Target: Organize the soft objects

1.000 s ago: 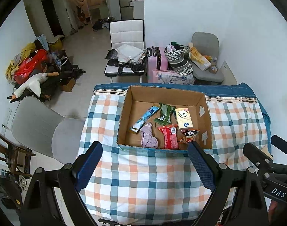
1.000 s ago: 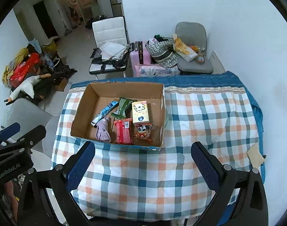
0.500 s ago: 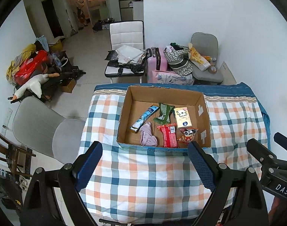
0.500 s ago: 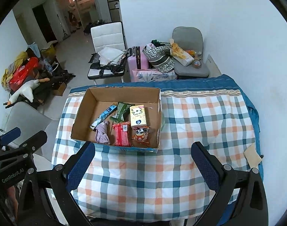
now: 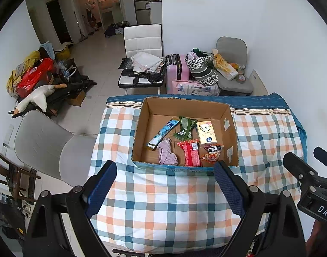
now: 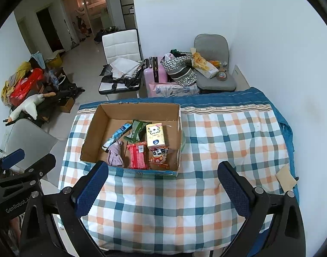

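Observation:
An open cardboard box (image 5: 228, 115) (image 6: 92, 128) stands on the plaid-covered table (image 5: 163, 203) (image 6: 227, 137). It holds a purple cloth (image 5: 166, 154) (image 6: 114, 153), a blue tube pack (image 5: 162, 133), a green packet (image 5: 184, 127), a red packet (image 5: 190, 153) (image 6: 137, 156), a yellow tissue pack (image 5: 206, 132) (image 6: 155, 135) and a panda snack bag (image 5: 212, 151). My left gripper (image 5: 165, 190) is open and empty, above the table's near side before the box. My right gripper (image 6: 163, 189) is open and empty, right of the box's front.
A tan card (image 6: 286, 177) lies at the table's right edge. A grey chair (image 5: 47, 145) stands left of the table. Beyond it are a white chair (image 5: 142, 64), a pink suitcase (image 5: 177, 68), bags and another grey chair (image 5: 234, 68). Clutter lies by the left wall.
Both grippers have pulled back and up a little from the box. Both stay open and empty. The items in the box have not moved.

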Available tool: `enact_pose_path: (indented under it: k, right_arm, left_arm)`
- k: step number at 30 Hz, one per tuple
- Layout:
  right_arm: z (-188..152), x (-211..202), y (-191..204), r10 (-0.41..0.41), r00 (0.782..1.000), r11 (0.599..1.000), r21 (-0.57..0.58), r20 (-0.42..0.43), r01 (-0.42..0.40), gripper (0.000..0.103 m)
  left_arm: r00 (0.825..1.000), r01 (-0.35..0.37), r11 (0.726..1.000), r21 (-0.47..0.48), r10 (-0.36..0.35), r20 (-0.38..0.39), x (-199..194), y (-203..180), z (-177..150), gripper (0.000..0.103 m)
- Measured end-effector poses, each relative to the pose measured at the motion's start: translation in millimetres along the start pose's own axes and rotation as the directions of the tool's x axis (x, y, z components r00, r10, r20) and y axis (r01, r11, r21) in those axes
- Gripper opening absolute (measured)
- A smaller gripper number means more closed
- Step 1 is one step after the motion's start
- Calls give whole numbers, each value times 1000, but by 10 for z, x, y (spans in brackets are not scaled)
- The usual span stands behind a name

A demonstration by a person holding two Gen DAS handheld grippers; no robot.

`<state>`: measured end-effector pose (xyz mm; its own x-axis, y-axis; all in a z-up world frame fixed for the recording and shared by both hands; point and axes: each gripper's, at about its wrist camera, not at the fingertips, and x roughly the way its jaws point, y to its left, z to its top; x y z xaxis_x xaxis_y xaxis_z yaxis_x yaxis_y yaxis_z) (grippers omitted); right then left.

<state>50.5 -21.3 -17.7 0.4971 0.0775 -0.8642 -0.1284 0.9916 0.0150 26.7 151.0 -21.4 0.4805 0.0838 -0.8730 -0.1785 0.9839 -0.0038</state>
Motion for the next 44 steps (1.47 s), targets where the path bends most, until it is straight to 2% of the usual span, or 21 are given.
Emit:
enact_pose_path:
  k: [44]
  right_arm:
    - [26,-31,-81,-6,1000,1000,2,3,6,103]
  left_arm:
    - [1000,0,1000,6,0,4,16,-4,-7,93]
